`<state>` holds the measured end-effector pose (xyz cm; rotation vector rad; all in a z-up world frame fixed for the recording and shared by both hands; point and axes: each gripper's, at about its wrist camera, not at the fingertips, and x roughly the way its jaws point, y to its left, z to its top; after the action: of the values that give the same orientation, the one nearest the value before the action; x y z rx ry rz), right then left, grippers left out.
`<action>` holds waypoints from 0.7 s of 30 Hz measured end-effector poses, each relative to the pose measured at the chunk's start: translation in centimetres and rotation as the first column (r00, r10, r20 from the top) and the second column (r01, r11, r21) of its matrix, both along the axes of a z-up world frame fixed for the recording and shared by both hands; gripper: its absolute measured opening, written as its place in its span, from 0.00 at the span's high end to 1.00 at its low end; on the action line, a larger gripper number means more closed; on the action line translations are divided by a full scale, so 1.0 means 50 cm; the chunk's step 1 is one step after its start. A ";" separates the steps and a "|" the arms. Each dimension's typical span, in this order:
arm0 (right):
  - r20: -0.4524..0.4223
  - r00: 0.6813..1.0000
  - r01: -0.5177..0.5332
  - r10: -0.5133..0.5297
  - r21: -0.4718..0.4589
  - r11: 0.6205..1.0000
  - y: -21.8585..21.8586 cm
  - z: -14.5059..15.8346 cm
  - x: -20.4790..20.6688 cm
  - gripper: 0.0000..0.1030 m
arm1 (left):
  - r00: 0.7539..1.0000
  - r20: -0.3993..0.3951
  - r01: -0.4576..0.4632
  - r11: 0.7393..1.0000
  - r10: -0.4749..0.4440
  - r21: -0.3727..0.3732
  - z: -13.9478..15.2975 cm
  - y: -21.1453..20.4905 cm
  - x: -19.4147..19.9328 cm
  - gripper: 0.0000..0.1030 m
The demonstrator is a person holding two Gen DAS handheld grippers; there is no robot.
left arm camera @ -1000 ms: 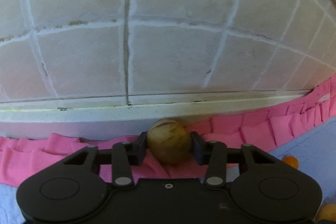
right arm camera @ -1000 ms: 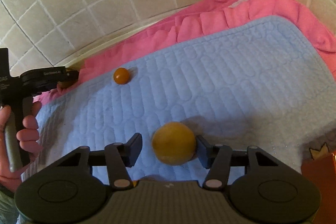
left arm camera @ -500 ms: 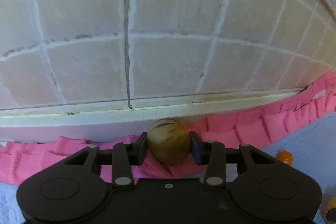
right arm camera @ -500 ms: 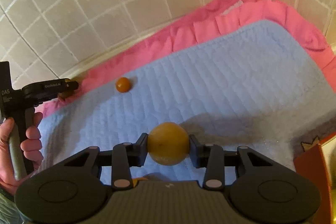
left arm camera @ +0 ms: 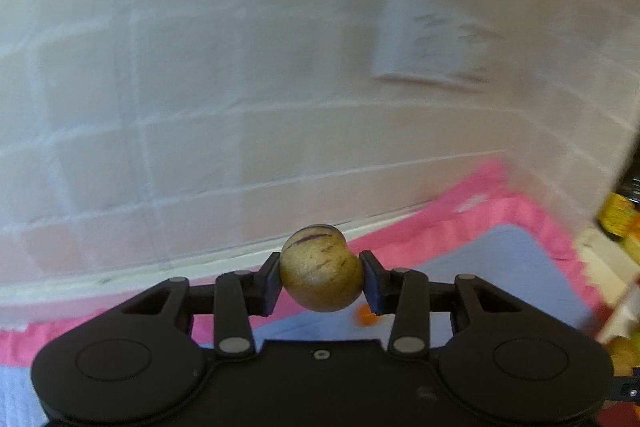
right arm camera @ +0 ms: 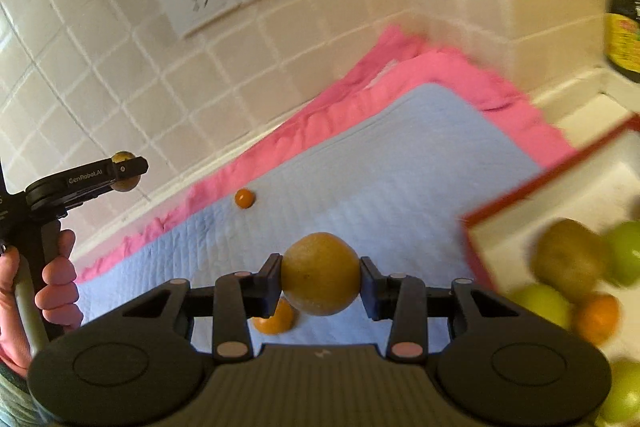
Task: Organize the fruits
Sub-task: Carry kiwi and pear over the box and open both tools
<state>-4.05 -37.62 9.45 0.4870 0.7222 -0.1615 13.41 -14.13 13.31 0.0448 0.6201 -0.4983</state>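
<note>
1. Left gripper (left arm camera: 320, 277): its jaws are clamped on a tan fruit with purple streaks (left arm camera: 318, 269), held in the air in front of the tiled wall (left arm camera: 200, 87), above the pink towel (left arm camera: 460, 219). The pads meet the fruit low on its rounded sides. Risk: the fruit may squirt out and roll along the blue mat (right arm camera: 360, 167).

2. Loose fruit: a small orange fruit (right arm camera: 244, 198) lies far left on the blue mat, and an orange piece (right arm camera: 276, 317) lies on the mat just beneath the right gripper. Risk: either may be left behind or nudged off the mat on the tabletop.

3. Right gripper (right arm camera: 320, 281): its jaws are clamped on a round orange (right arm camera: 320, 273), carried above the mat, left of the red-rimmed tray (right arm camera: 540, 195). Risk: a fast swing may loosen the smooth skin.

4. Tray at right: it already carries green and brown fruit (right arm camera: 568, 267), blurred here. Risk: a fruit let go from height may knock others over the rim, and two grippers arriving together may collide.
</note>
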 end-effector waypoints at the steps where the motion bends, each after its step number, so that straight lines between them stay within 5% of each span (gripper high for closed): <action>1: 0.012 1.000 0.021 -0.021 0.000 1.000 -0.011 0.009 -0.028 0.60 | 0.999 0.011 0.033 0.999 -0.033 -0.004 0.013 -0.021 -0.017 0.53; 7: 0.033 0.987 0.162 -0.160 -0.054 0.985 -0.074 0.044 -0.190 0.59 | 0.961 0.052 0.274 0.961 -0.272 -0.033 0.065 -0.184 -0.120 0.53; 15: -0.069 0.921 0.372 -0.383 -0.138 0.918 -0.192 0.031 -0.375 0.59 | 0.833 0.019 0.553 0.832 -0.553 -0.040 0.049 -0.438 -0.248 0.53; 21: -0.138 0.877 0.436 -0.461 -0.178 0.882 -0.253 0.027 -0.430 0.59 | 0.726 -0.041 0.686 0.727 -0.687 -0.040 0.007 -0.591 -0.331 0.53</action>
<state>-25.55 -50.25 10.80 0.5029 0.7553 -0.6987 -3.15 -43.68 13.64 0.2511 0.6405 -1.2409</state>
